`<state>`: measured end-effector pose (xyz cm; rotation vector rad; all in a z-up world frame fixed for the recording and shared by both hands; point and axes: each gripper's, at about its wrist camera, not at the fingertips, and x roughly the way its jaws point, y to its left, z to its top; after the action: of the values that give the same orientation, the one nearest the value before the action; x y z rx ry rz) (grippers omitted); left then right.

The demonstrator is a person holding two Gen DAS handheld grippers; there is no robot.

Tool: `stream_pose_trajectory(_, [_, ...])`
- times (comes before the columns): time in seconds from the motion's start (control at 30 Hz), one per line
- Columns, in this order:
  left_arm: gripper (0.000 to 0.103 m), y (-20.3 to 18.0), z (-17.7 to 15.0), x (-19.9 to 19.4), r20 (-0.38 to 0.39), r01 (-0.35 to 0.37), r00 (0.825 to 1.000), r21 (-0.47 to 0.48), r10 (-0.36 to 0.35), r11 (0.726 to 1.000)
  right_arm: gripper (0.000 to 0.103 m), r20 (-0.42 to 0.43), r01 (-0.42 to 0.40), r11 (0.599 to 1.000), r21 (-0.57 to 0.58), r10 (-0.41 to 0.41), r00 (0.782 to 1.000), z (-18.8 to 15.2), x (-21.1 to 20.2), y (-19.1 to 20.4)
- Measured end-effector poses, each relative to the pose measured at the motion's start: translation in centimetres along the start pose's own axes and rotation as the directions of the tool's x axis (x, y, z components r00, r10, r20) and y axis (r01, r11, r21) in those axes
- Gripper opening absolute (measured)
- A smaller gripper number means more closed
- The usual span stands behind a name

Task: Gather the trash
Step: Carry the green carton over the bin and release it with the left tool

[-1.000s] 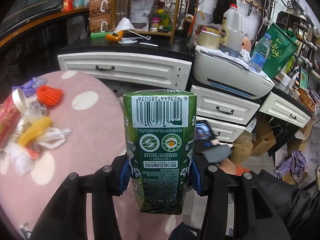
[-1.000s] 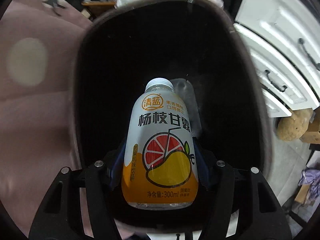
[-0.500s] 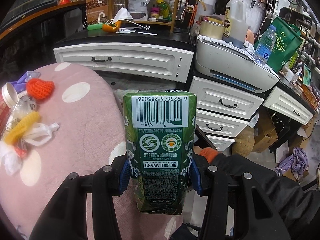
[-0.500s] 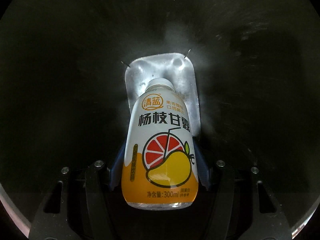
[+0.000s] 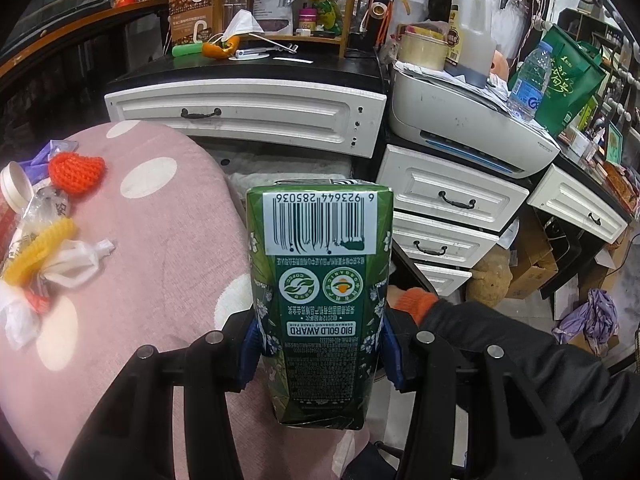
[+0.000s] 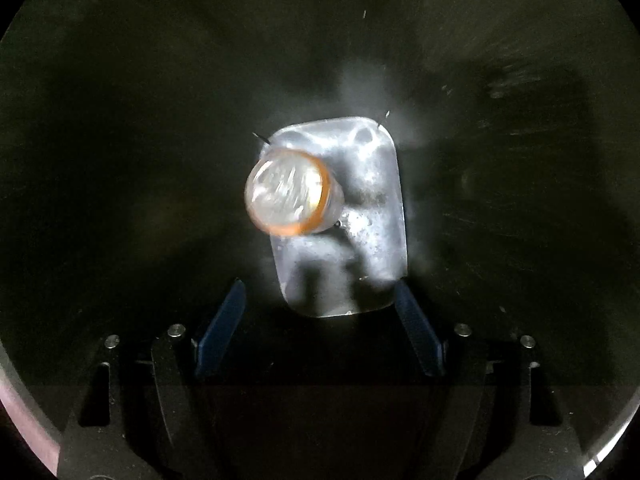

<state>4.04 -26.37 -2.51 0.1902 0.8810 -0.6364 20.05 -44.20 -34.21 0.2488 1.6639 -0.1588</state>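
Your right gripper [image 6: 320,330] points down inside the dark bin [image 6: 500,160]; its jaws are opening and nothing sits between them. The bottle [image 6: 290,196], blurred and seen base-on, is below the fingers over the pale bin floor, free of the pads.

Your left gripper [image 5: 320,354] is clamped on the green carton [image 5: 318,292], pads on its two narrow sides near the lower end, beside the pink cushion's right edge. Carton likely light and crushable: hold the flat sides, moderate squeeze.
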Motion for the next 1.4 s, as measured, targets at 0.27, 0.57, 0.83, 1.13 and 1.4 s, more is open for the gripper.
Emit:
stream_pose_trajectory(0.27, [0.049,-0.7,0.7,1.5,-0.062,0.012,0.998,0.005,-0.012,1.000,0.077,0.195,-0.112,0.993,-0.035,0.117,0.974,-6.7,-9.7,-2.6])
stream_pose_trajectory(0.57, [0.049,-3.6,1.9,7.6,-0.206,-0.011,0.978,0.060,0.023,0.998,0.079,0.432,-0.061,0.997,0.049,0.033,0.901,-16.7,-18.6,-8.1])
stream_pose_trajectory(0.83, [0.048,-5.4,1.6,16.4,-0.398,-0.069,0.913,0.065,0.089,0.996,0.079,0.520,-0.152,0.964,0.217,0.017,0.854,-23.4,-18.4,-13.6])
stream_pose_trajectory(1.13, [0.049,-5.5,0.3,24.4,-0.528,-0.186,0.819,0.122,0.223,0.975,0.079,0.566,-0.235,0.926,0.296,0.029,0.824,-26.9,-17.4,-16.6])
stream_pose_trajectory(1.4, [0.049,-5.3,-1.7,28.5,-0.605,-0.185,0.757,0.161,0.245,0.969,0.079,0.593,-0.249,0.925,0.288,0.033,0.805,-27.0,-17.2,-16.0])
